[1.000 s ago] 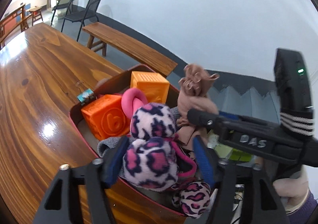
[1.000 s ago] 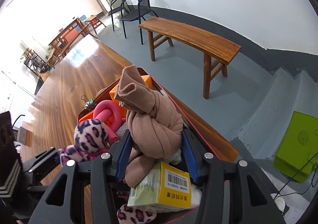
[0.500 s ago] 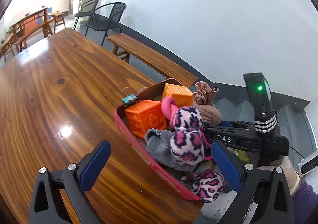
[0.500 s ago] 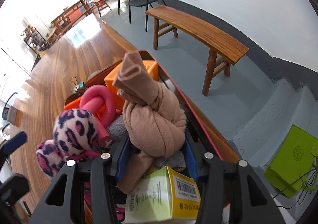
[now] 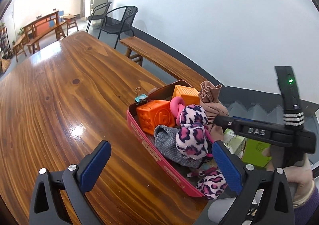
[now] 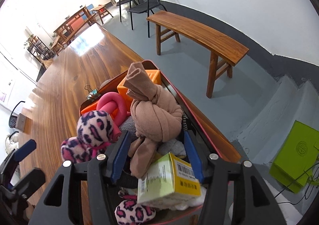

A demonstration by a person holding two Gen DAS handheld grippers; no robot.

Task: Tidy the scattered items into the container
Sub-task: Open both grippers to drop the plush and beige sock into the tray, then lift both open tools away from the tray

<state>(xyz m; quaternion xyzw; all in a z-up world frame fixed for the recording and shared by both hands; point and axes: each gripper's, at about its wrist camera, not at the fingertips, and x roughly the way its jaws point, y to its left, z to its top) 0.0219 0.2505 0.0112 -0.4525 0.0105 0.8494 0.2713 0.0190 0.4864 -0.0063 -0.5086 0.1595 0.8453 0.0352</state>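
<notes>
Container (image 5: pixel 157 158), a shallow pink tin on the glossy wooden bench (image 5: pixel 59 105), brims with ribbed tan knotted cloth (image 6: pixel 157 117) between the right gripper (image 6: pixel 155 153)'s opening fingers, beside fuzzy leopard plush (image 5: pixel 191 137); left gripper (image 5: pixel 159 165) fingers wide, empty

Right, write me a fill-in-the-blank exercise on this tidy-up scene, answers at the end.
1. The red container sits on a glossy ____ table.
2. The toy cube at its far end is coloured ____.
3. The pink-and-white plush toy has a ____ print.
4. Beyond the bench stand two black ____.

Answers: wooden, orange, leopard, chairs.
</notes>
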